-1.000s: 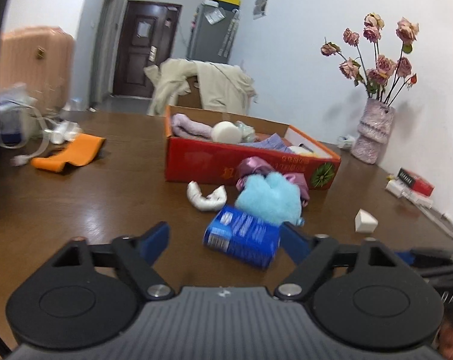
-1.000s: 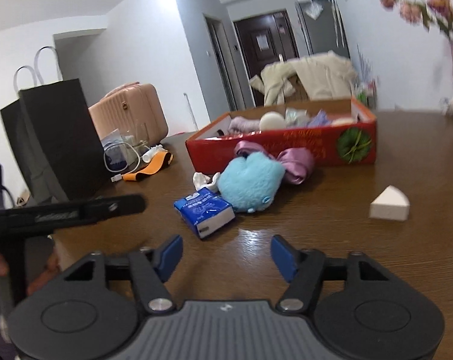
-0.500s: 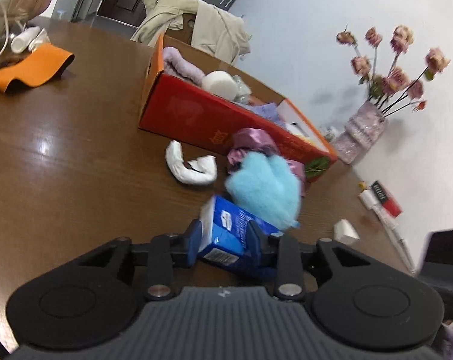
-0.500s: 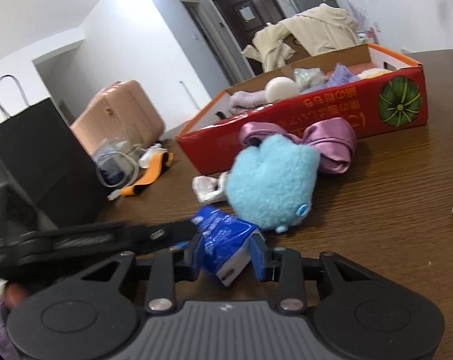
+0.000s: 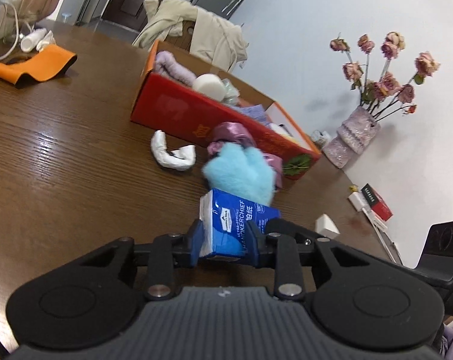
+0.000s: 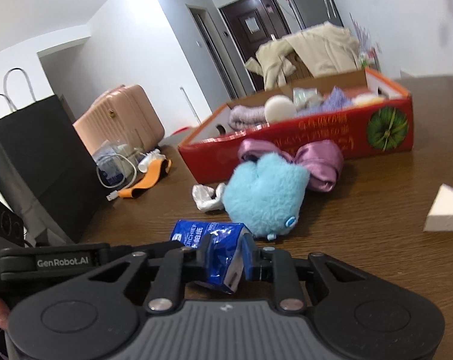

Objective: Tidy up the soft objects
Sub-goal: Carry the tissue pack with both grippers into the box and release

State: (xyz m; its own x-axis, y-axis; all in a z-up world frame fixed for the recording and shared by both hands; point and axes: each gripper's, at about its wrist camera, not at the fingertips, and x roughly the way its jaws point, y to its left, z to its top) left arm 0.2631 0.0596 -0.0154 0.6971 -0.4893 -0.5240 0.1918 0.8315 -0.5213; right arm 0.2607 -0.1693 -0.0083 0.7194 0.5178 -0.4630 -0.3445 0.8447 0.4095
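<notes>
Two claws are clamped on one blue tissue pack (image 5: 237,223): my left claw (image 5: 224,240) pinches it low in the centre of the left wrist view, and my right claw (image 6: 223,259) squeezes the same crumpled pack (image 6: 214,250) at bottom centre of the right wrist view. A second ago both claws hung spread wide with the pack lying free on the bench (image 5: 61,156); half a second ago they had closed on it, and now the pack sits a little higher between the blue pads, tilted, its white end facing left in the left view. The fluffy light-blue plush (image 5: 244,175) lies just beyond the pack, in the same spot as earlier, touching the purple satin bow (image 6: 319,162) that rests against the red box (image 5: 178,114). Inside the box I see a lilac towel roll (image 6: 246,115) and a round white sponge (image 6: 279,108). A white crumpled cloth (image 5: 172,156) lies left of the plush. A white wedge sponge (image 6: 445,213) sits at the right edge of the right view, well apart.
</notes>
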